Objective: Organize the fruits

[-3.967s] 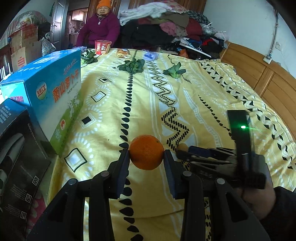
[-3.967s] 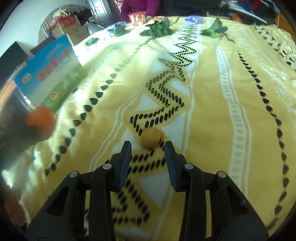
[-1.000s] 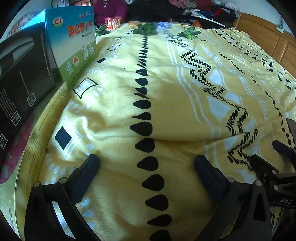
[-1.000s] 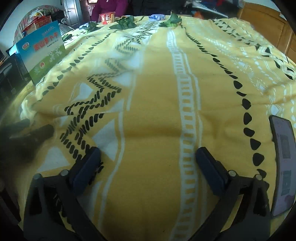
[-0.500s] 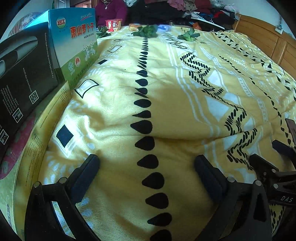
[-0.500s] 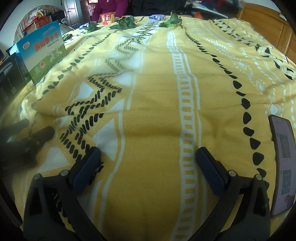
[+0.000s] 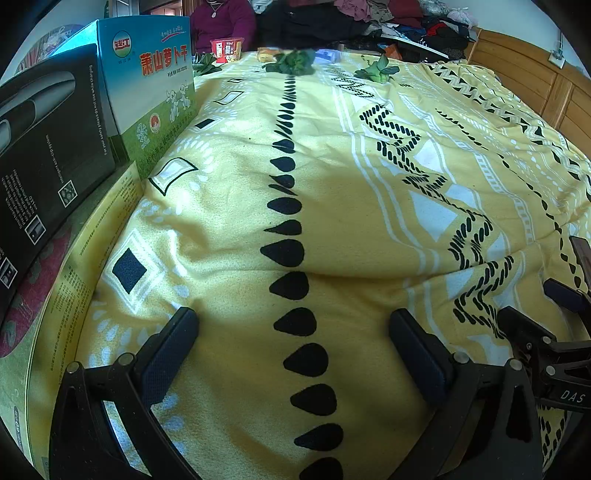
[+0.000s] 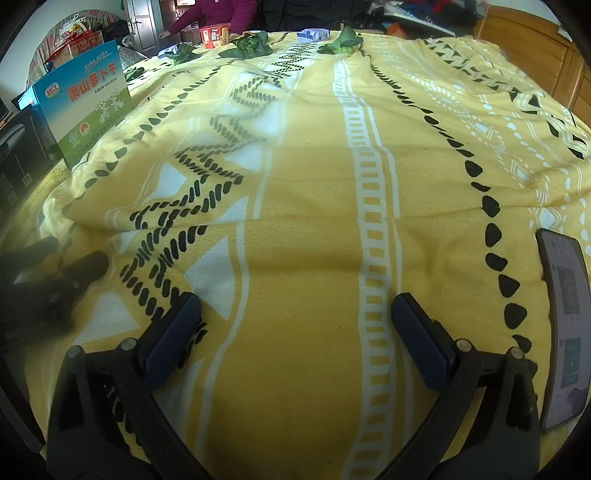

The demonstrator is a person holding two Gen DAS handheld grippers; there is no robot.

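Both claws are spread wide and empty: the left gripper (image 7: 293,343) and the right gripper (image 8: 295,332) sit low over the yellow patterned blanket (image 8: 314,206), side by side, with nothing between their pads. No fruit shows in either view, so where the task's fruit lies cannot be told from here.

Going down in size: the blanket covers nearly everything. At its left edge a black carton (image 7: 44,147) stands against a blue-and-green food box (image 7: 155,81). A person in a purple top (image 7: 221,18) sits at the far end. Leafy green vegetables (image 8: 249,44) lie scattered along the far side, well apart from both grippers, near a red instant-noodle cup (image 8: 214,35). A phone (image 8: 565,325) lies just beside the right gripper's right finger.

My reading is that this is a pause between picks, or the end of the job. Any next move first calls for finding a fruit, since none is within reach or sight.
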